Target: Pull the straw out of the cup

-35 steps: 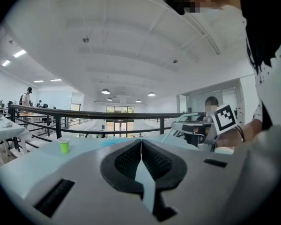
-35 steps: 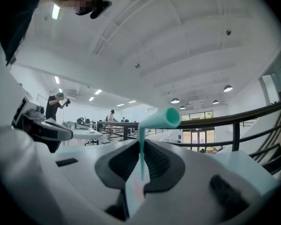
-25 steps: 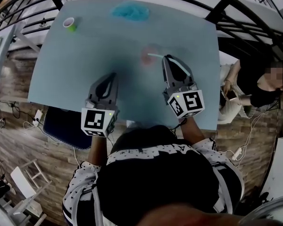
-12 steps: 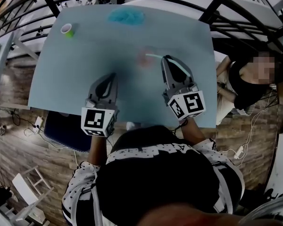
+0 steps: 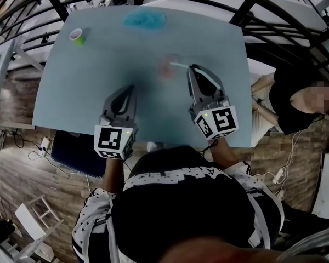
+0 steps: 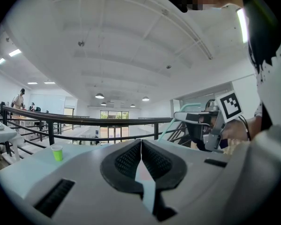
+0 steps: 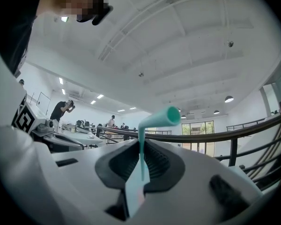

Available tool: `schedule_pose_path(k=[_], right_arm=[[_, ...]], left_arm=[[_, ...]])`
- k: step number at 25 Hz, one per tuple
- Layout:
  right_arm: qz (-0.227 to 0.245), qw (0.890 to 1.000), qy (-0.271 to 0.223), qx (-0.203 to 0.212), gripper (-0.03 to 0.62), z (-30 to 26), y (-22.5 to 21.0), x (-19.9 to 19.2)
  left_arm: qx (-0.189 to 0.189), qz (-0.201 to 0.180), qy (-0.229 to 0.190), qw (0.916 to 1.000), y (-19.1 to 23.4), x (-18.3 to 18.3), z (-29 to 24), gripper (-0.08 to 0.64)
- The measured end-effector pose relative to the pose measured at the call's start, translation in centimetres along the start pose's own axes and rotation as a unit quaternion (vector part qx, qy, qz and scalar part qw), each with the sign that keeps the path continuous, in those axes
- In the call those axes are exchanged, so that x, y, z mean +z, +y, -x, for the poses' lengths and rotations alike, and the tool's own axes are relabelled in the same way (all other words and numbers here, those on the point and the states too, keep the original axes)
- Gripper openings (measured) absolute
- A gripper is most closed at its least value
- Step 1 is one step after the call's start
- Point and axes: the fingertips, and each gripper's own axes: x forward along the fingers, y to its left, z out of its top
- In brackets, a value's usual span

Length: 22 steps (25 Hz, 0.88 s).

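A clear pinkish cup [image 5: 168, 68] stands on the pale blue table [image 5: 98, 75], right of the middle. A teal bent straw [image 5: 180, 65] runs from over the cup's rim to my right gripper [image 5: 193, 68], which is shut on it just right of the cup. In the right gripper view the straw [image 7: 142, 161] stands pinched between the jaws, its bent top [image 7: 160, 118] pointing right. The straw's lower end is hidden. My left gripper [image 5: 131, 87] hovers over the table's near left part, shut with nothing in it [image 6: 140, 142].
A small green cup [image 5: 78, 35] stands at the table's far left corner, and a blue cloth [image 5: 145, 19] lies at the far edge. Black railings [image 5: 252, 10] curve round the table. A person [image 5: 296, 100] is beyond the right edge.
Both grippers and the straw have kept their places. The person beyond the table's right edge has shifted position.
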Motion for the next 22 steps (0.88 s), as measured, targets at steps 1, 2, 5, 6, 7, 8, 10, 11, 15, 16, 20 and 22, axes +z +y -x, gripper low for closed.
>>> schedule_pose_path(k=[1,2,5,6,7,8,10,11,15,16,20,22], right_arm=[[0.001,1.0,0.0,-0.001,0.044,-0.02,-0.07,-0.03],[0.001,1.0,0.002,-0.002,0.044,-0.01,-0.15,-0.06],[-0.001,1.0,0.006,-0.005,0.044,-0.03,-0.17,-0.08],[-0.002,1.0,0.006,-0.005,0.043,-0.1,-0.11,-0.08],[-0.002,1.0,0.006,-0.005,0.044,-0.19,-0.05,-0.09],[-0.002,1.0,0.006,-0.005,0.044,-0.26,-0.01,-0.11],[-0.003,1.0,0.006,-0.005,0.044,-0.3,0.0,-0.16],[-0.003,1.0,0.007,-0.004,0.043,-0.27,-0.01,-0.21],[-0.004,1.0,0.011,-0.006,0.043,-0.29,-0.05,-0.34],[-0.004,1.0,0.011,-0.007,0.043,-0.35,-0.06,-0.36],[-0.003,1.0,0.009,-0.004,0.043,-0.57,-0.14,-0.46],[-0.003,1.0,0.008,-0.003,0.043,-0.68,-0.08,-0.56]], left_arm=[[0.0,0.0,0.0,1.0,-0.03,-0.05,-0.05,0.014],[0.0,0.0,0.001,1.0,-0.09,-0.11,-0.1,0.014],[0.0,0.001,0.002,1.0,-0.11,-0.27,-0.08,0.014],[0.001,0.002,0.002,1.0,0.0,-0.3,-0.04,0.015],[0.001,0.003,0.003,1.0,0.12,-0.32,0.0,0.014],[0.002,0.003,0.003,1.0,0.22,-0.33,0.03,0.014],[0.003,0.002,0.003,1.0,0.29,-0.34,0.06,0.014],[0.003,0.002,0.004,1.0,0.25,-0.35,0.05,0.014],[0.001,0.002,0.006,1.0,0.17,-0.44,-0.01,0.014],[0.002,0.002,0.007,1.0,0.21,-0.46,-0.03,0.014],[0.004,0.003,0.006,1.0,0.39,-0.46,-0.12,0.014],[0.005,0.004,0.007,1.0,0.53,-0.52,-0.08,0.014]])
